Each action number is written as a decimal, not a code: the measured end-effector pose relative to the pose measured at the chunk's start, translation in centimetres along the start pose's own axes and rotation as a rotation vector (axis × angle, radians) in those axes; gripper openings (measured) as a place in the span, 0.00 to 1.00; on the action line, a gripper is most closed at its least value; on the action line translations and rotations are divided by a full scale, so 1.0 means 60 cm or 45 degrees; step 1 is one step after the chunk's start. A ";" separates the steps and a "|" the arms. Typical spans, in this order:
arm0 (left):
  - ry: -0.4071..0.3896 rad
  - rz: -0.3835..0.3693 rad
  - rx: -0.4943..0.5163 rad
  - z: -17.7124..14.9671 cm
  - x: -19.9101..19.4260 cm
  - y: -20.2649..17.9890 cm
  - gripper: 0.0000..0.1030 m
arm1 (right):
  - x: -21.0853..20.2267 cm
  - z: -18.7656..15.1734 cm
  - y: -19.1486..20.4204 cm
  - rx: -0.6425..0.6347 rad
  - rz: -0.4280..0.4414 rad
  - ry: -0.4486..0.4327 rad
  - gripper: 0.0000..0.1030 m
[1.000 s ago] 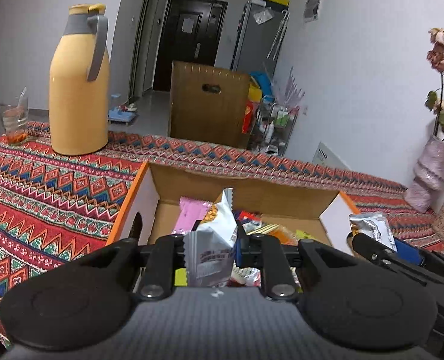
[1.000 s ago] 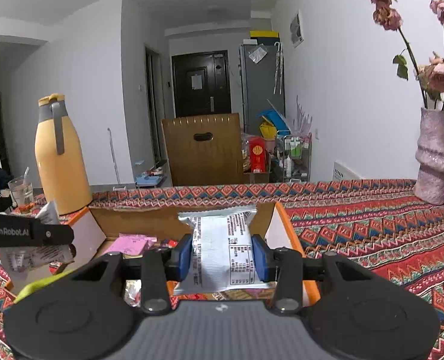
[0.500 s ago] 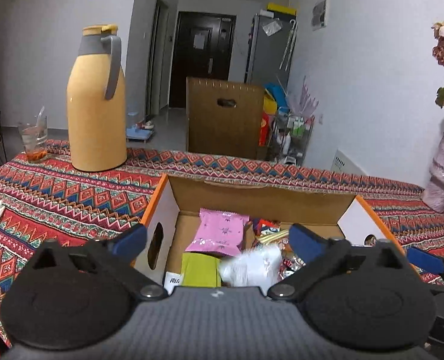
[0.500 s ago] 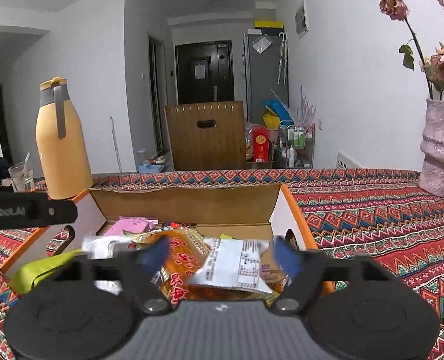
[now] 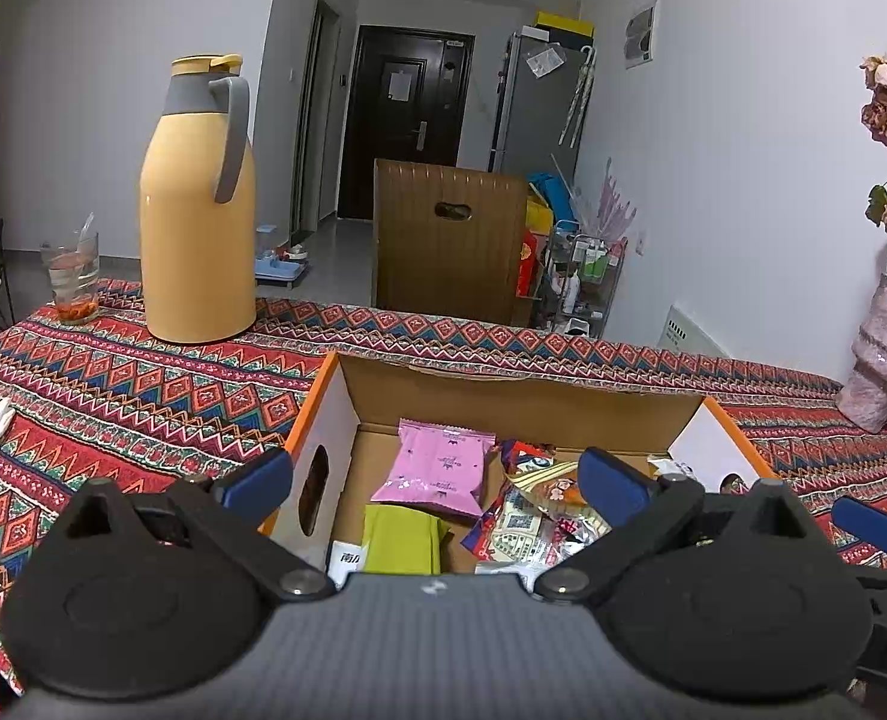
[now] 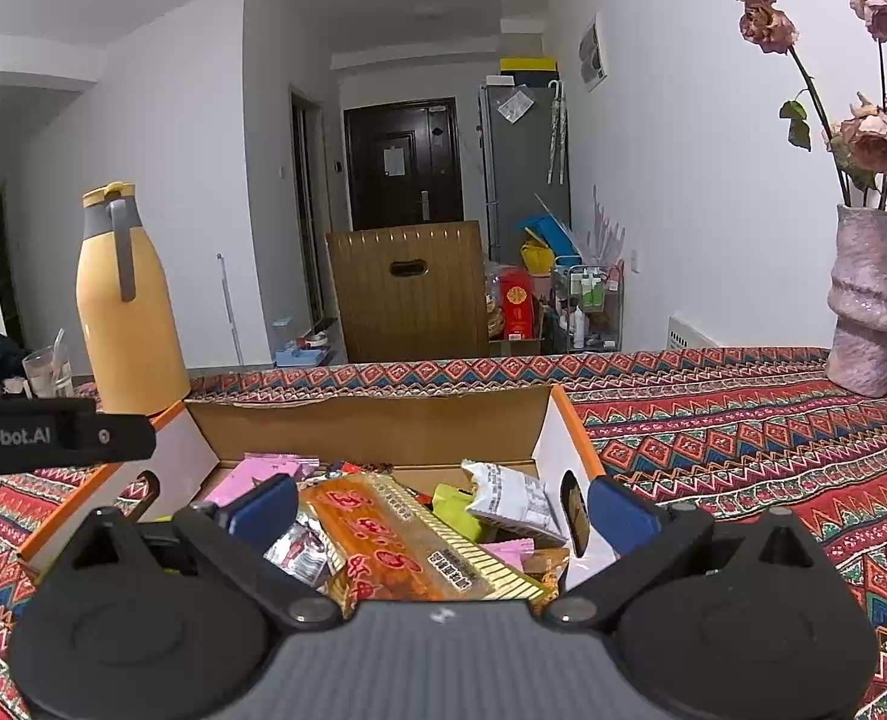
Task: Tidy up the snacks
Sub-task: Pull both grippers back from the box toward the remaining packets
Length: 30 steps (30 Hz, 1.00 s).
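An open cardboard box (image 5: 521, 402) with orange edges sits on the patterned tablecloth and holds several snack packets. My left gripper (image 5: 437, 480) hangs over the box's near-left part, open, with nothing between its blue pads. Below it lie a pink packet (image 5: 437, 468) and a green packet (image 5: 404, 540). My right gripper (image 6: 443, 507) is over the same box (image 6: 371, 426), its jaws opening and free of any packet. Under it lie a long orange packet (image 6: 395, 546) and a white printed packet (image 6: 515, 498) that leans on the right wall.
A tall yellow thermos (image 5: 197, 228) and a glass (image 5: 74, 279) stand at the back left of the table. A pink vase (image 6: 869, 312) with dried roses stands at the right. A wooden chair back (image 5: 449, 240) rises behind the table's far edge.
Both grippers have opened wide. The left one let go of its white packet and the right one let go of its white printed packet; both packets dropped into the box.
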<state>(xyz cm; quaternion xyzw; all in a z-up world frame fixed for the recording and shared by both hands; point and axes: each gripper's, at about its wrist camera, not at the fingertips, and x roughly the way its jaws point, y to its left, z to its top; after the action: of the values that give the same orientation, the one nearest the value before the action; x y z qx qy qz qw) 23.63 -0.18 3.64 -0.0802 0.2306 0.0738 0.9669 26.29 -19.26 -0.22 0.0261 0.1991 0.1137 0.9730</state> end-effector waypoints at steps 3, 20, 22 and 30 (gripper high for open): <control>-0.009 -0.007 -0.002 0.002 -0.007 -0.001 1.00 | -0.005 0.003 -0.001 0.002 -0.003 -0.008 1.00; -0.034 -0.011 -0.004 0.023 -0.086 0.002 1.00 | -0.092 0.022 -0.008 -0.044 -0.023 -0.075 1.00; -0.030 -0.015 0.001 0.020 -0.095 0.005 1.00 | -0.103 0.018 -0.012 -0.043 -0.027 -0.073 1.00; 0.006 -0.030 0.013 -0.001 -0.126 0.025 1.00 | -0.143 -0.007 -0.030 -0.041 -0.044 -0.050 1.00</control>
<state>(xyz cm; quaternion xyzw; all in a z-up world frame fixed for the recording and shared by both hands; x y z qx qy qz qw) 16.64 0.48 6.84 -0.0780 0.2321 0.0609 0.9677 18.84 -23.01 2.45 0.0093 0.1785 0.0994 0.9789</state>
